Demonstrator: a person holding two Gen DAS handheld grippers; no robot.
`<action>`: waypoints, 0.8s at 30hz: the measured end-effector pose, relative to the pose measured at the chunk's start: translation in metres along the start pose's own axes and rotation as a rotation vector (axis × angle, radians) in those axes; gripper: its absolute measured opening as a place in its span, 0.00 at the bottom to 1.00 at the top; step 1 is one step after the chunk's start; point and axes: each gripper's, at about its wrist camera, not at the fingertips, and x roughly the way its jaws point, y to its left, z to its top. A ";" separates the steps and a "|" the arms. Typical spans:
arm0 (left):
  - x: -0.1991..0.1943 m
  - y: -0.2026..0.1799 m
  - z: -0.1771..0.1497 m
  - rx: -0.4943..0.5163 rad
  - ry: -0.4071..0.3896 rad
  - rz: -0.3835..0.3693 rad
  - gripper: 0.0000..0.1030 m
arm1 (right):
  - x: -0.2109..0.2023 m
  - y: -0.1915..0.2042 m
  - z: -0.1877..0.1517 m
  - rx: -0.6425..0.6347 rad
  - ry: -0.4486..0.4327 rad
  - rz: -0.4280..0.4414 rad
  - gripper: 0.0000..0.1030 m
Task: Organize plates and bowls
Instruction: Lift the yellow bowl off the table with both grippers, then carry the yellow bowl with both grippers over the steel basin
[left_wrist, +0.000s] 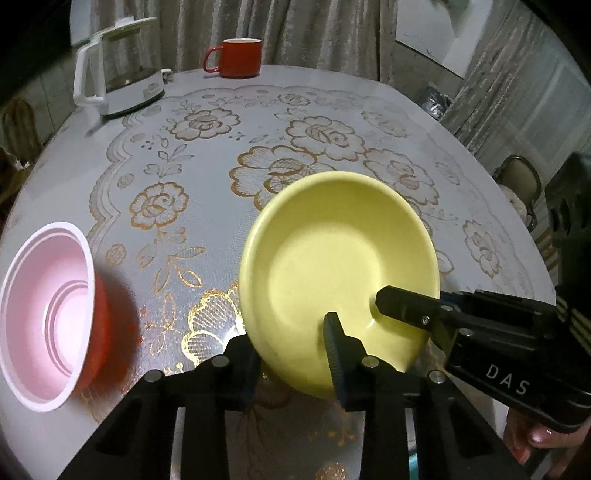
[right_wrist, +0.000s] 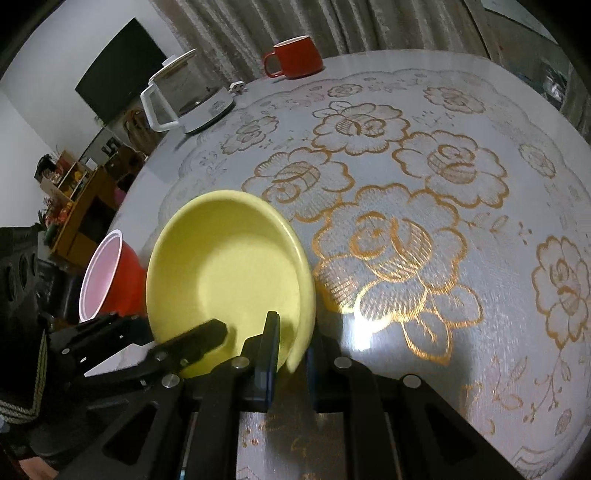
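Observation:
A yellow bowl (left_wrist: 332, 258) is held tilted above the table, and it also shows in the right wrist view (right_wrist: 229, 273). My left gripper (left_wrist: 291, 350) is shut on its near rim, one finger inside and one outside. My right gripper (right_wrist: 291, 350) is shut on the rim as well, and it reaches in from the right in the left wrist view (left_wrist: 402, 306). The left gripper shows at the lower left of the right wrist view (right_wrist: 192, 343). A red bowl with a pink inside (left_wrist: 48, 314) stands on the table to the left (right_wrist: 110, 277).
A red mug (left_wrist: 236, 57) stands at the far table edge (right_wrist: 295, 57). A white glass kettle (left_wrist: 118, 70) stands at the far left (right_wrist: 184, 99). The lace-patterned tablecloth (left_wrist: 207, 155) covers the round table. A chair (left_wrist: 521, 184) stands at the right.

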 end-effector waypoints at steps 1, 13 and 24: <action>-0.003 -0.002 -0.002 0.006 -0.003 0.000 0.31 | -0.003 -0.001 -0.003 0.004 -0.001 0.005 0.11; -0.035 -0.016 -0.026 0.038 -0.033 -0.010 0.31 | -0.035 0.008 -0.029 -0.002 -0.040 0.012 0.11; -0.077 -0.022 -0.056 0.057 -0.086 -0.005 0.31 | -0.064 0.028 -0.056 -0.034 -0.078 0.034 0.11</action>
